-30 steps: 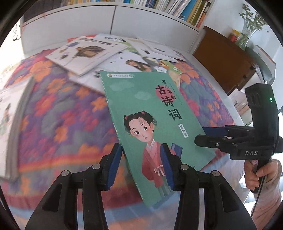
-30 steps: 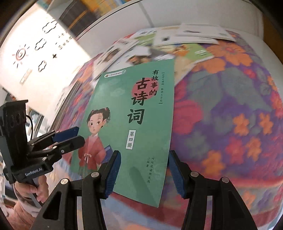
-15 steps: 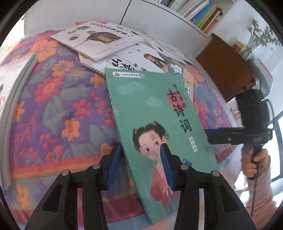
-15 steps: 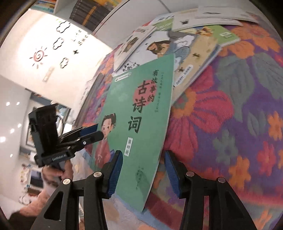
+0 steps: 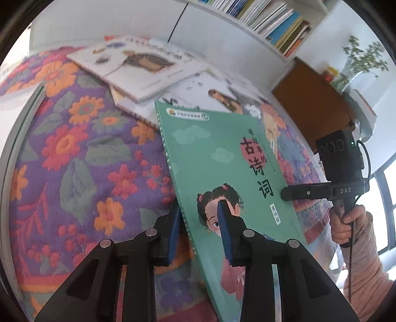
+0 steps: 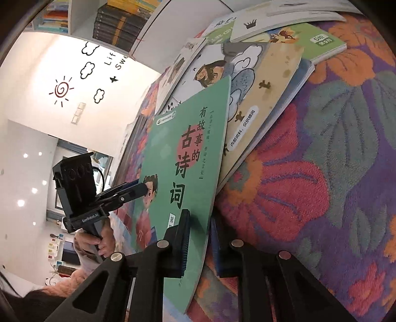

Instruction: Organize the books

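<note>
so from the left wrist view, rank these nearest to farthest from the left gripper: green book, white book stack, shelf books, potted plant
1. green book, clamped in the left gripper
2. white book stack, beyond it on the floral cloth
3. shelf books and potted plant, both farthest back, too close to call

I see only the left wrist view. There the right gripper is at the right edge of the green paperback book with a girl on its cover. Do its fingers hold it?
Observer: Yes. The right wrist view shows the right gripper shut on the green paperback book, one finger over the cover and one beneath.
Operator: What is under its far right corner? It is blurred for me.
Observer: A beige soft-cover picture book with grey clouds; the green cover overlaps it.
</note>
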Tool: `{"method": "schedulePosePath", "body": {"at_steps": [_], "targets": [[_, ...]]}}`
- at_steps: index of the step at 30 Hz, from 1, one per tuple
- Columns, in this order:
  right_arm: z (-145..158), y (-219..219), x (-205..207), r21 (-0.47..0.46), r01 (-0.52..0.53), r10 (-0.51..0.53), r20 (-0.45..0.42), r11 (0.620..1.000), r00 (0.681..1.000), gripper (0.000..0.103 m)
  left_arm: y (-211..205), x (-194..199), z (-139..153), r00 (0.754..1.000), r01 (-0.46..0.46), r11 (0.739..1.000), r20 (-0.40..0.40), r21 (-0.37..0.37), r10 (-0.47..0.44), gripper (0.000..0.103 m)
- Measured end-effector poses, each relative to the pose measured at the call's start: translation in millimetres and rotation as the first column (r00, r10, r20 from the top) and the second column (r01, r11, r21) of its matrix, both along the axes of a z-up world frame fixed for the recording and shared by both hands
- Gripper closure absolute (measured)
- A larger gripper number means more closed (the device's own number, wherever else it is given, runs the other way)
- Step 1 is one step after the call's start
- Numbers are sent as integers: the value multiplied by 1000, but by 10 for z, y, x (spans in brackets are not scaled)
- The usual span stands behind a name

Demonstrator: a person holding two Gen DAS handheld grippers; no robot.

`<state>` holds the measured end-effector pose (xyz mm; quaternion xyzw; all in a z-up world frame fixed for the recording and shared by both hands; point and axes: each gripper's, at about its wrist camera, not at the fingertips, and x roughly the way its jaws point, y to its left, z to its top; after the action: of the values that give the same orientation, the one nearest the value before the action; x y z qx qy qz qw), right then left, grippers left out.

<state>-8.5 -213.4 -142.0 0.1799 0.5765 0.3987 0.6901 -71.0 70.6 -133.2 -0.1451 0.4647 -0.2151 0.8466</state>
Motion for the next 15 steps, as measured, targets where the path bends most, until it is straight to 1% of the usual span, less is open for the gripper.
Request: {"method": "schedulePosePath", "body": {"at_steps": [1,4,9,15], "targets": [[6,28,0,-2,1,-1,0,1000,1000,90,26,-16,-19,1000,-7,1000,18,-21,8,73],[43,43,-40,-20,14,-14,16,1000,1000,90,62,6,-27,1000,-8,999,9,-45,9,74],[117,104,-124,-68,36,-32,57,997,998,90,58,3,-27,1000,-4,999,17,-38,5,74],[150,128,-158,-89,66,-60,77,994,995,90,52,-9,-25,1000,-8,999,20,-32,9,73]]}}
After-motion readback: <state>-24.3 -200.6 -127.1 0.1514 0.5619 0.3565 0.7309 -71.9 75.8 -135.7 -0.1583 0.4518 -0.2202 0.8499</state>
